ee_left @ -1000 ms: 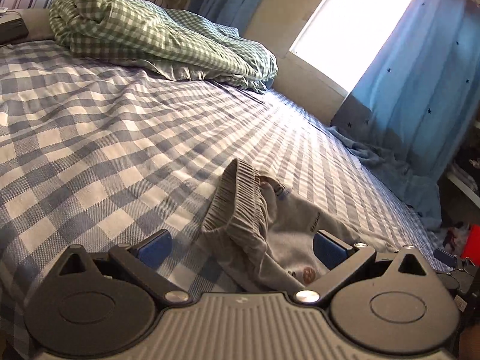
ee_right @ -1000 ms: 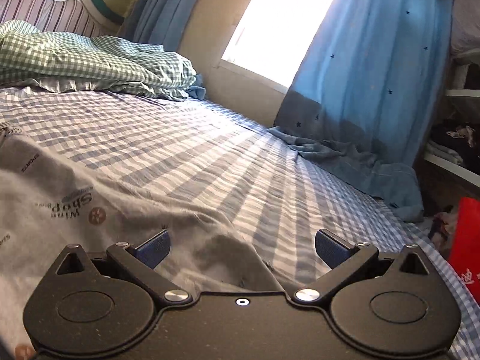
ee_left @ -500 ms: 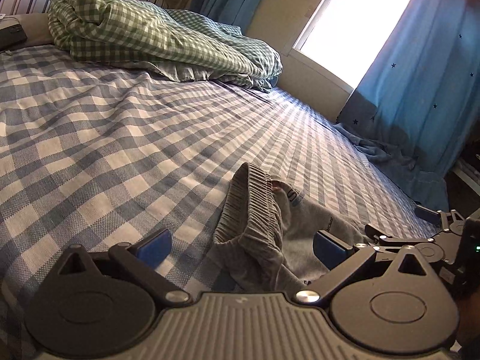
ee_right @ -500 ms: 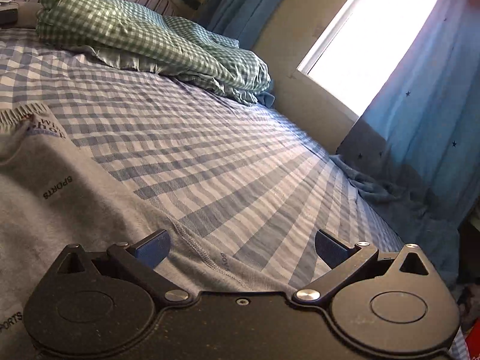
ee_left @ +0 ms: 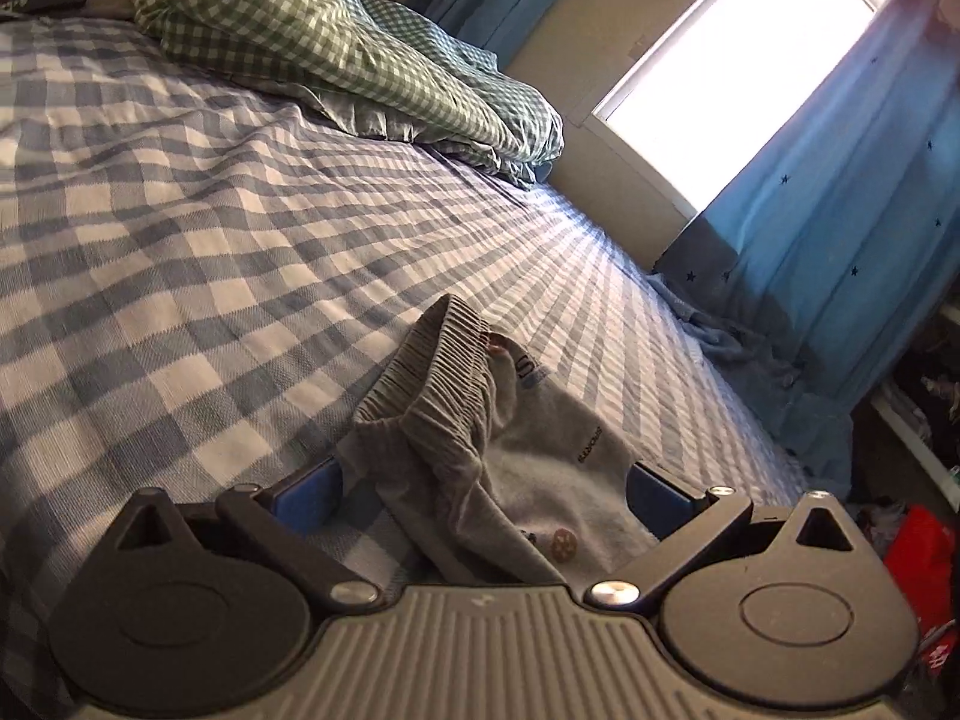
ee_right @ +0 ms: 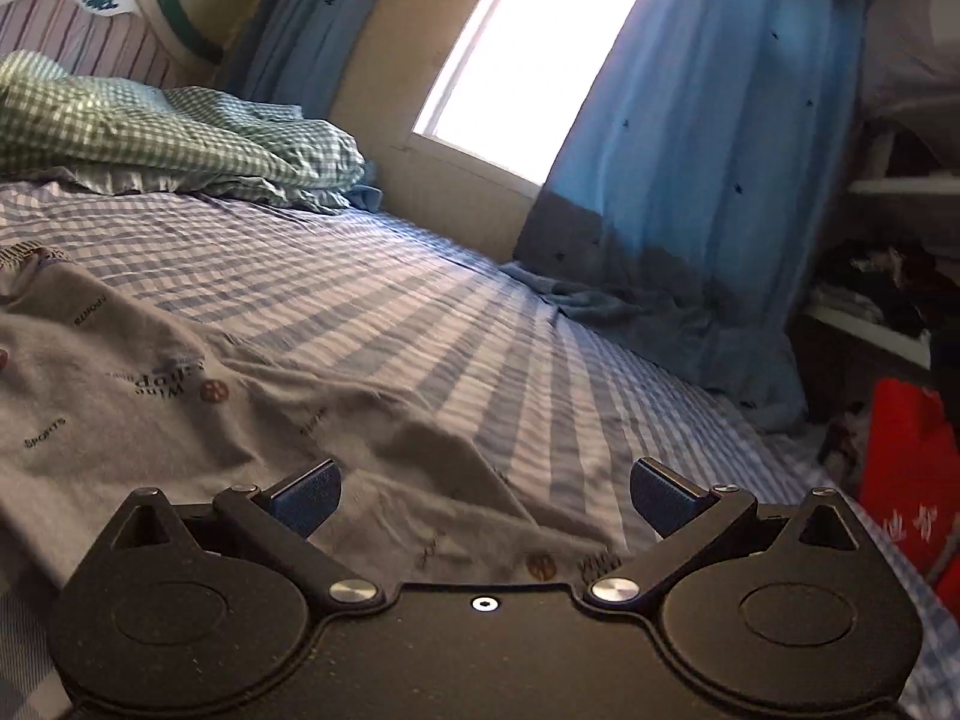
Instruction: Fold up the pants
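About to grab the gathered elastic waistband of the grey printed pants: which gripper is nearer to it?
Left. The left gripper has the ribbed waistband bunched just ahead of its open jaws; the right gripper sits over a flat part, waistband far off to its left.

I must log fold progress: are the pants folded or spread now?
Not folded. The pants lie spread and wrinkled on the bed; the waistband is bunched up. Both tongs are open.

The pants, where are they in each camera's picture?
Left wrist: pants lie bottom centre, ribbed waistband bunched up between the open fingers.
Right wrist: pants spread flat across the lower left.
Shared landmark: the green quilt at the head of the bed.
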